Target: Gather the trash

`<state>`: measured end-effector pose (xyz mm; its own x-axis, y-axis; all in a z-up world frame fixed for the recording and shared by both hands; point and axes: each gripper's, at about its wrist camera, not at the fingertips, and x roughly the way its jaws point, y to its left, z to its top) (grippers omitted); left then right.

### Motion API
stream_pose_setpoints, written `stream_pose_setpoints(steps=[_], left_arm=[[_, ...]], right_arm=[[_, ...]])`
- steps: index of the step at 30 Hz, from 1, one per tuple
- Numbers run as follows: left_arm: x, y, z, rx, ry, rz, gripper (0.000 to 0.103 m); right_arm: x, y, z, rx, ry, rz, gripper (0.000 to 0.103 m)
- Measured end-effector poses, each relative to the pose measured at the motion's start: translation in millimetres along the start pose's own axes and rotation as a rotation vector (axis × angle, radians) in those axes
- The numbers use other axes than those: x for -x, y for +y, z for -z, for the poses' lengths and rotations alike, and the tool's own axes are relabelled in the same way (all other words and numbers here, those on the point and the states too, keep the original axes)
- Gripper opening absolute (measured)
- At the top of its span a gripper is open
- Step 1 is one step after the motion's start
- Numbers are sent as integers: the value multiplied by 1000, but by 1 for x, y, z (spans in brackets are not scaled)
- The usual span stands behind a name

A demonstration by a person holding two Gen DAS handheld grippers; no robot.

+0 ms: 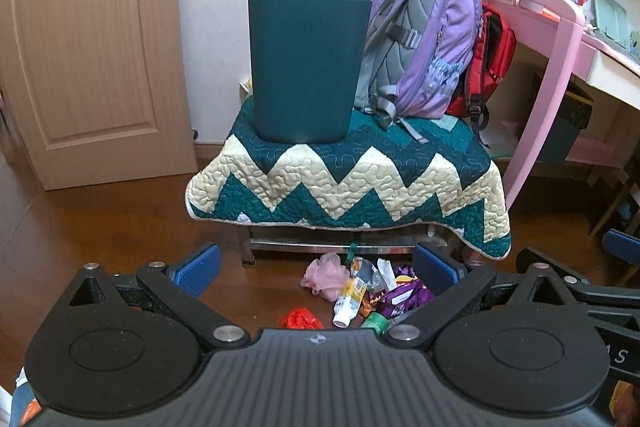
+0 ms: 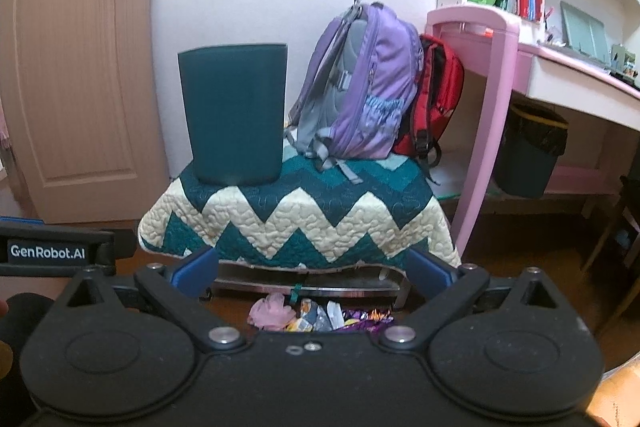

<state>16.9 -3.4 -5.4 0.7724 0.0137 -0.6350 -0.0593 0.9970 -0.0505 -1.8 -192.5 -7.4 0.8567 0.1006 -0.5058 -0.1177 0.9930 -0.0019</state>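
Observation:
A dark teal bin (image 1: 306, 67) (image 2: 236, 115) stands upright on a quilt-covered bench (image 1: 348, 179) (image 2: 300, 219). Below the bench front, on the wooden floor, lies a pile of trash: a pink mesh puff (image 1: 325, 273) (image 2: 270, 313), a white tube (image 1: 347, 303), purple wrappers (image 1: 404, 293) (image 2: 366, 317), a red crumpled piece (image 1: 300, 319) and a green cap (image 1: 376, 321). My left gripper (image 1: 316, 267) hangs open above the pile, nothing between its blue pads. My right gripper (image 2: 312, 273) is open too, held higher in front of the bench edge.
A purple backpack (image 1: 424, 43) (image 2: 360, 87) and a red bag (image 1: 494, 55) (image 2: 438, 95) lean beside the bin on the bench. A pink desk (image 1: 560, 39) (image 2: 500, 67) stands right, with a second lined bin (image 2: 530, 151) under it. A wooden door (image 1: 88, 39) is left.

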Motion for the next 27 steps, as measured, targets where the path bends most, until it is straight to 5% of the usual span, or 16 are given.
stream_pose_setpoints(steps=[14,21,27], left_arm=[[-82,-1,-35,-36,86,-6,103],[-184,-5,-62,-139,216,60,103],[-303,-17,-44,-126,464,120,103]], right_arm=[[-70,-13,-16,-23,116,-26,100],[-165,-57,-25,-86,286,2,99],[-266,-83,-11,-60,429,46,98]])
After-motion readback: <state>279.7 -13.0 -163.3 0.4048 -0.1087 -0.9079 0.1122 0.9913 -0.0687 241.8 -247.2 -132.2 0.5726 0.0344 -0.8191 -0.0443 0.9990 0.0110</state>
